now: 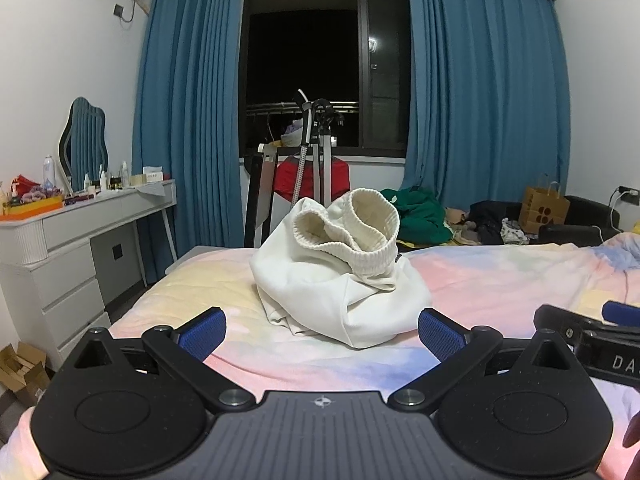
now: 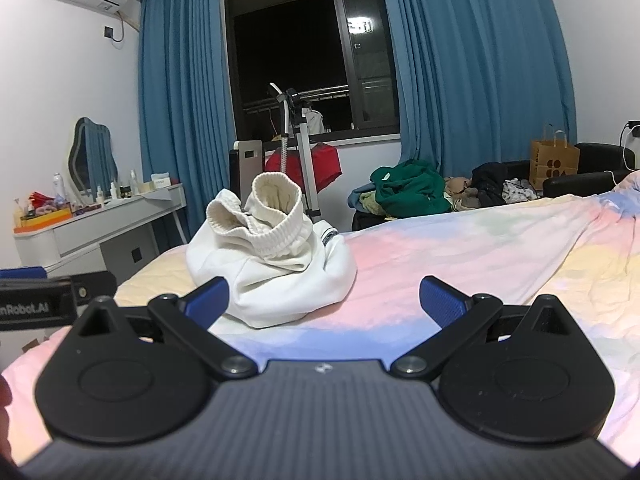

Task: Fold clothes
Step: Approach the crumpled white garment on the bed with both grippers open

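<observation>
Cream-white fleece garment (image 1: 340,276), crumpled into a soft heap with two ribbed cuffs standing up, lay on the bed (image 1: 500,276) near its foot, on a smooth sheet of pastel pink, yellow and blue. Left hand-held gripper (image 1: 322,330): black arms, blue ridged pads, jaws spread wide, holding nothing, garment just ahead between the pads' line. Right hand-held gripper (image 2: 324,300): same build, jaws wide, empty; garment ahead and to its left. Nothing lay between either gripper and the heap. Beyond the bed: blue pleated curtains (image 1: 480,92), dark window (image 1: 304,68), white desk (image 1: 88,216) crowded with bottles, wavy mirror (image 1: 84,140), green clothing pile (image 1: 420,216), brown paper bag (image 1: 544,208).
</observation>
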Demonstrator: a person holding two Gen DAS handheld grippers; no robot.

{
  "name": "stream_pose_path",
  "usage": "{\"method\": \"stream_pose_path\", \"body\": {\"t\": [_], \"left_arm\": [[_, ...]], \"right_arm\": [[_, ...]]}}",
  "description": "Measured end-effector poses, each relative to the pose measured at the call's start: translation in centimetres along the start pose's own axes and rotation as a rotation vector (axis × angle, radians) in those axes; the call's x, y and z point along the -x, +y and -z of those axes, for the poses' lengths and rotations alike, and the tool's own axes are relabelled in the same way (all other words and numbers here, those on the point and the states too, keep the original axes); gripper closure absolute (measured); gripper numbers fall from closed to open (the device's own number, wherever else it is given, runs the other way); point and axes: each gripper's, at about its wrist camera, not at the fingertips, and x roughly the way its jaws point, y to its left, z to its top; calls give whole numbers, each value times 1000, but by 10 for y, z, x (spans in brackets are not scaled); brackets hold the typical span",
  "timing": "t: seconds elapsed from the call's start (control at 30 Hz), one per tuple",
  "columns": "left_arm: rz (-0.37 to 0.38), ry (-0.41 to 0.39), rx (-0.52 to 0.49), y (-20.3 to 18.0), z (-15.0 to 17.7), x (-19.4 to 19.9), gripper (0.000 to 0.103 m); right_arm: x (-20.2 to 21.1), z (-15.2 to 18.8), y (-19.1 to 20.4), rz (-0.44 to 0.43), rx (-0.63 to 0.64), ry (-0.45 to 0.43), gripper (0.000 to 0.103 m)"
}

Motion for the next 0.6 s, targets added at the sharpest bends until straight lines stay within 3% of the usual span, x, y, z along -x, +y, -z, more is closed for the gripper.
{"method": "stream_pose_path", "body": {"t": [0.6], "left_arm": [[4, 0, 21, 7, 1, -4, 0]], "right_arm": [[8, -3, 4, -17, -8, -15, 0]]}}
